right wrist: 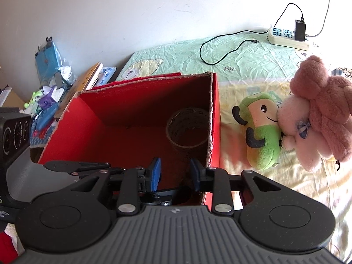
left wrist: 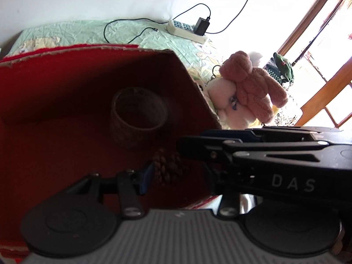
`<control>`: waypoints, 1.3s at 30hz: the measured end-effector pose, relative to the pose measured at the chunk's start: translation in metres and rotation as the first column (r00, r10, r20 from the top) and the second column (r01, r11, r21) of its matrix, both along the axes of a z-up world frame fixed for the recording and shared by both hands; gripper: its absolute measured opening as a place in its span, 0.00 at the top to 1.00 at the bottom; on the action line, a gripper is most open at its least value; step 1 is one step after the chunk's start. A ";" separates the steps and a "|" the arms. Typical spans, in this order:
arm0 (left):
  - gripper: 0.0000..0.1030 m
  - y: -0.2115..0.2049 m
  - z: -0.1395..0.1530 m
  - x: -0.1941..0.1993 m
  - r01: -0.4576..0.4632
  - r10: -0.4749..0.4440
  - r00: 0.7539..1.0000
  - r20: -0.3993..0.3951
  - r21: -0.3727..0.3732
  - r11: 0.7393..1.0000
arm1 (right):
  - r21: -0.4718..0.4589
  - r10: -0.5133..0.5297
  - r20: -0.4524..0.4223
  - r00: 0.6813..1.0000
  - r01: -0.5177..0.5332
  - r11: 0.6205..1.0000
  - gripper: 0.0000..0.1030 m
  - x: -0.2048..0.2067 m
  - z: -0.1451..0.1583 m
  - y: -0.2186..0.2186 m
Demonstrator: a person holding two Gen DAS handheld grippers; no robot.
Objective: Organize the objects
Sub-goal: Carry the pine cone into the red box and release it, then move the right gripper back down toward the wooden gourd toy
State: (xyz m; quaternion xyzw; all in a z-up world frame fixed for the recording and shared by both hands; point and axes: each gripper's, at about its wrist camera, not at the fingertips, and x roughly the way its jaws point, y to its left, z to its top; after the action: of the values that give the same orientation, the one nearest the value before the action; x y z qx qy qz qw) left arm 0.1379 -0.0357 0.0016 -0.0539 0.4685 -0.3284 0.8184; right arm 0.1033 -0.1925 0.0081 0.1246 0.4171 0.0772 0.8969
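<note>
A red cardboard box [left wrist: 66,83] [right wrist: 217,114] stands open on the bed. A roll of tape [left wrist: 138,116] [right wrist: 187,127] lies inside it. My left gripper [left wrist: 178,176] is inside the box, open, with a brown pine cone [left wrist: 167,167] between its blue pads; I cannot tell if they touch it. My right gripper [right wrist: 175,173] is open and empty over the box's near edge, above the left one. A pink knitted bear [left wrist: 253,85] [right wrist: 323,101], a pale pink plush [left wrist: 224,96] [right wrist: 294,125] and a green plush [right wrist: 261,129] lie right of the box.
A white power strip [left wrist: 187,29] [right wrist: 288,36] with a black charger and cable lies on the green sheet by the wall. Books, bags and small clutter [right wrist: 55,81] sit left of the box. A wooden window frame [left wrist: 319,22] is at the right.
</note>
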 end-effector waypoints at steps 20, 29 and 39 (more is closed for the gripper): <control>0.43 -0.006 0.010 -0.015 -0.091 0.081 0.993 0.084 0.129 0.987 | 0.081 -0.029 0.091 0.995 0.021 0.997 0.69 -0.017 -0.004 -0.011; 0.38 -0.003 0.024 -0.025 -0.144 0.120 0.983 0.138 0.173 0.974 | 0.094 -0.035 0.078 0.996 0.028 0.995 0.68 -0.020 -0.001 -0.012; 0.28 0.011 0.052 -0.054 -0.227 0.170 0.958 0.232 0.244 0.943 | 0.204 -0.033 0.100 0.994 0.012 0.979 0.68 -0.047 0.013 -0.012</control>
State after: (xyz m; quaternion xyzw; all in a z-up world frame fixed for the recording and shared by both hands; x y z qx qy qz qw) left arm 0.0843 -0.0246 0.0538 0.0445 0.4127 -0.1813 0.8915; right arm 0.0564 -0.2048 0.0216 0.2161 0.3590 0.1156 0.9006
